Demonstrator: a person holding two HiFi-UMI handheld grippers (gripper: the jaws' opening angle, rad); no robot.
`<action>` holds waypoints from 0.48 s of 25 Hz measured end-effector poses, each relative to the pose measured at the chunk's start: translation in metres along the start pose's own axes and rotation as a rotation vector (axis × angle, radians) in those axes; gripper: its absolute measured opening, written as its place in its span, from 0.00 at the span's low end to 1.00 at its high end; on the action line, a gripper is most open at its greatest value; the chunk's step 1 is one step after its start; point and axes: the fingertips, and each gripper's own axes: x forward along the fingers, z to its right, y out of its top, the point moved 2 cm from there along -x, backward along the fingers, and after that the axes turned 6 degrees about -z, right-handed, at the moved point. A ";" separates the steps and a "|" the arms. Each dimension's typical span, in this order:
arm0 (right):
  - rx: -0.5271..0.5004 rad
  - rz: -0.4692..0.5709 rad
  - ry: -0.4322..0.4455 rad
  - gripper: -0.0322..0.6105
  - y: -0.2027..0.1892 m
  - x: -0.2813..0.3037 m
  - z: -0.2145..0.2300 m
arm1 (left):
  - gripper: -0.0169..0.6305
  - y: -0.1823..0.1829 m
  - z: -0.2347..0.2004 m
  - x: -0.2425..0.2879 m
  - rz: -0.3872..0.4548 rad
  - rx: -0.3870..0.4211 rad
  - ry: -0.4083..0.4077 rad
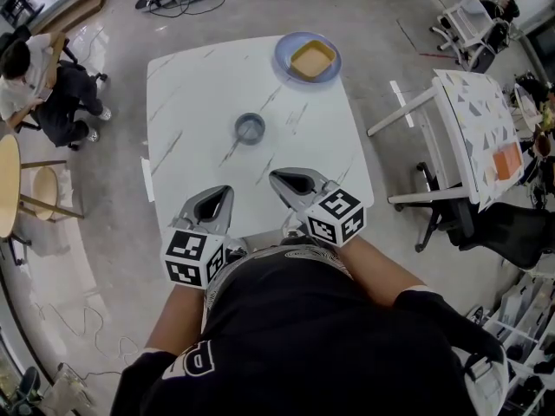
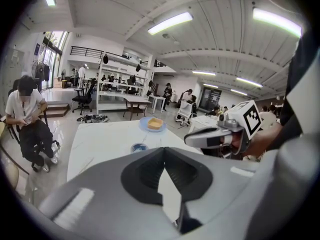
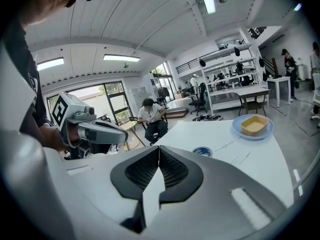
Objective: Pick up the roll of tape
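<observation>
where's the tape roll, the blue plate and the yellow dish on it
tape roll point(image 1: 238, 129), head view, left side of its ring
blue plate point(image 1: 282, 56), head view, left rim
yellow dish point(image 1: 312, 59), head view, its middle

The table point(image 1: 191, 94) looks like smooth, shiny white stone, the roll of tape point(image 1: 250, 128) looks shiny, and the left gripper point(image 2: 163, 150) is smooth grey plastic with bumpy black pads point(image 2: 150, 171).
</observation>
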 end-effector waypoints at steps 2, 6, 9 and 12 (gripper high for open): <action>-0.011 -0.003 -0.002 0.05 0.000 0.001 -0.001 | 0.12 0.001 0.000 0.000 0.000 0.003 -0.003; -0.026 -0.008 -0.001 0.05 -0.002 0.003 -0.003 | 0.12 0.000 0.000 0.001 -0.004 0.003 -0.005; -0.026 -0.007 -0.002 0.06 -0.002 0.003 -0.003 | 0.12 -0.001 0.001 0.001 -0.005 -0.001 -0.008; -0.029 -0.004 0.000 0.08 0.000 0.005 -0.003 | 0.12 0.000 -0.002 0.001 -0.005 -0.002 -0.008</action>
